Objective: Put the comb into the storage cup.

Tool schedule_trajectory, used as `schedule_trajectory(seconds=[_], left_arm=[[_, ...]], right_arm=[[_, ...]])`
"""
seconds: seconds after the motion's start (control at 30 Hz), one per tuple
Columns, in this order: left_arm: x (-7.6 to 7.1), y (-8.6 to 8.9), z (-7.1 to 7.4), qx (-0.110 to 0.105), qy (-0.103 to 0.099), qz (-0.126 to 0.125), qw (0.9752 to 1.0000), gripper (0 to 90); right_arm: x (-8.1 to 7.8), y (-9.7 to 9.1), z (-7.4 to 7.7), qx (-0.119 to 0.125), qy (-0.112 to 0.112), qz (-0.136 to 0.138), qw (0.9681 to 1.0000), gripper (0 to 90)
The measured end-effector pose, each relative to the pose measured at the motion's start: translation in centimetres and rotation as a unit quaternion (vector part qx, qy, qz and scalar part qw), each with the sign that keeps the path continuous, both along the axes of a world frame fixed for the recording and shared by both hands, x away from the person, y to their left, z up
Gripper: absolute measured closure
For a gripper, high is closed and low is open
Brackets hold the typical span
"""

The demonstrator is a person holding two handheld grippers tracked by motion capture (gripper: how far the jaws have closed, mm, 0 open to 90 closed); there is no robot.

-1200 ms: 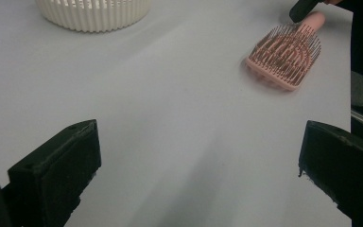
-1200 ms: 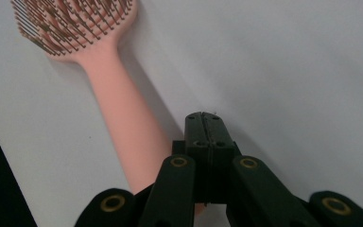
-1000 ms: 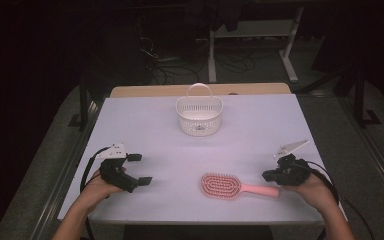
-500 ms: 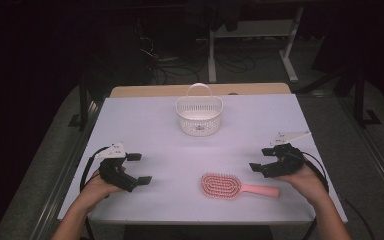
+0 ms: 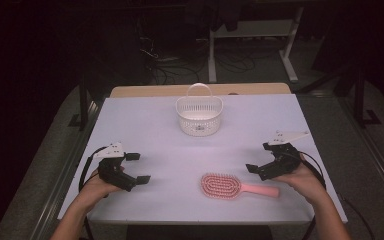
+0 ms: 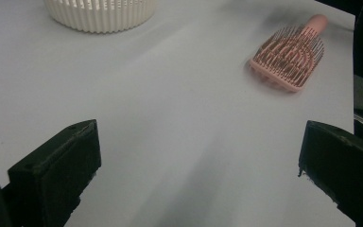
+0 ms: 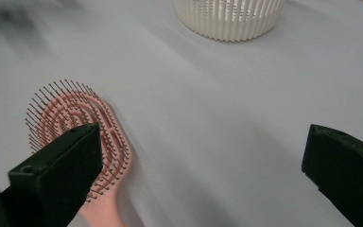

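A pink hairbrush point(image 5: 232, 186) lies bristles up near the table's front edge, its handle pointing right. My right gripper point(image 5: 259, 157) hovers just behind the handle. Its jaws have just been opening and stand wide with nothing between them. In the right gripper view the brush head point(image 7: 75, 118) lies past the left jaw of the right gripper point(image 7: 198, 165). My left gripper point(image 5: 138, 167) rests open at the front left, empty. The left gripper view has the left gripper point(image 6: 198, 161) facing bare tabletop, with the brush point(image 6: 290, 56) farther off.
A white slatted basket point(image 5: 199, 116) with a handle stands at the middle back of the white table point(image 5: 150, 125), also seen as the basket point(image 6: 101, 14) and the basket point(image 7: 229, 16). A wooden strip point(image 5: 150, 90) runs along the far edge. Dark floor with cables surrounds the table.
The right gripper has opened its jaws and drawn a little back from the brush handle. The brush lies where it was. The left gripper has not moved.
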State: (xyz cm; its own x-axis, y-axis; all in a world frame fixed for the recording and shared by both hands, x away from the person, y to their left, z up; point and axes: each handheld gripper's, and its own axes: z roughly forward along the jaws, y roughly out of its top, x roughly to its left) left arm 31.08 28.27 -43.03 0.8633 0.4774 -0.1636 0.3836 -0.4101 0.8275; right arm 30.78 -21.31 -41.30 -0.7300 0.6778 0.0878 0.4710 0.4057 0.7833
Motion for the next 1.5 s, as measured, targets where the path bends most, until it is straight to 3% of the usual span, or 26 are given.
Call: schedule_trajectory(seconds=[0.73,0.9,1.5], left_arm=[[0.2,0.0,0.0,-0.003,0.003,0.003,1.0,0.4],[0.1,-0.1,0.0,-0.001,0.003,0.0,1.0,0.4],[0.1,-0.1,-0.1,-0.007,0.007,-0.003,0.9999,0.0]], right_arm=[[-0.4,-0.4,1.3,0.019,0.003,0.029,0.9994,0.0],[-0.5,0.0,1.7,0.021,-0.007,0.042,0.9989,0.0],[0.6,2.1,2.6,0.028,-0.007,0.071,0.997,0.0]])
